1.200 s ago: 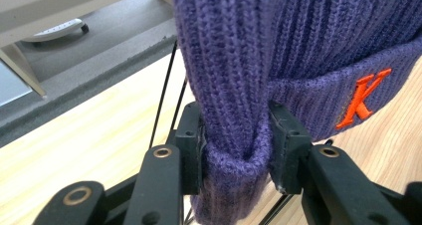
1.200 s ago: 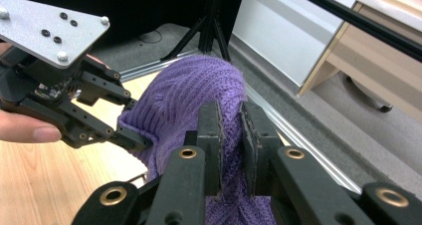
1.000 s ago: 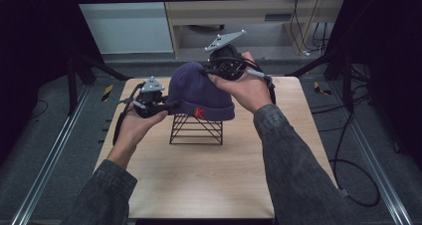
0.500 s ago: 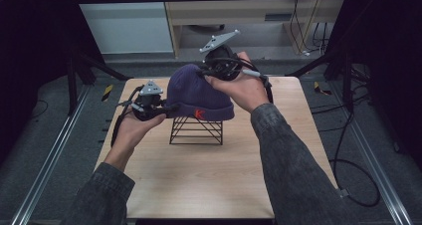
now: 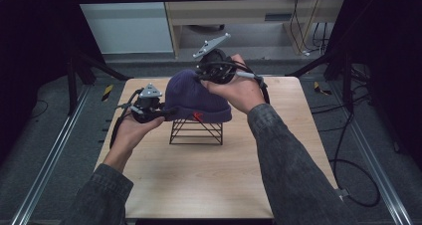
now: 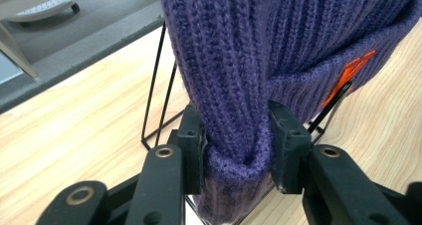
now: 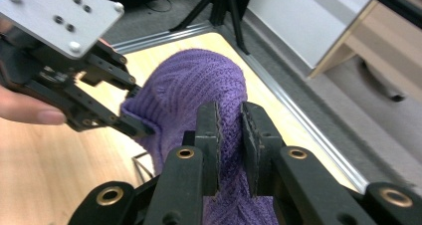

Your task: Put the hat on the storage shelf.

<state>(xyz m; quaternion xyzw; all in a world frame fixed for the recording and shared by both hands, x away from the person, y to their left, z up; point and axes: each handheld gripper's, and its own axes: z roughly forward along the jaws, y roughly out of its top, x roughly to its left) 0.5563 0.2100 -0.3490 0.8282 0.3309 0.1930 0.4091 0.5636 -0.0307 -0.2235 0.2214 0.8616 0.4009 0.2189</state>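
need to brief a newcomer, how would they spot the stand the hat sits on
Start at the light wooden table and find the purple knit hat near its middle, pinched by the left gripper and right gripper. Under it stands the black wire rack, the table's one open, thin-rodded frame.

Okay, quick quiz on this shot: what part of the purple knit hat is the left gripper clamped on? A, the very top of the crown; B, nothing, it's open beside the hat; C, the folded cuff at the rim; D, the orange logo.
C: in the left gripper view the left gripper pinches a fold of the purple hat at its cuff, beside the orange logo.
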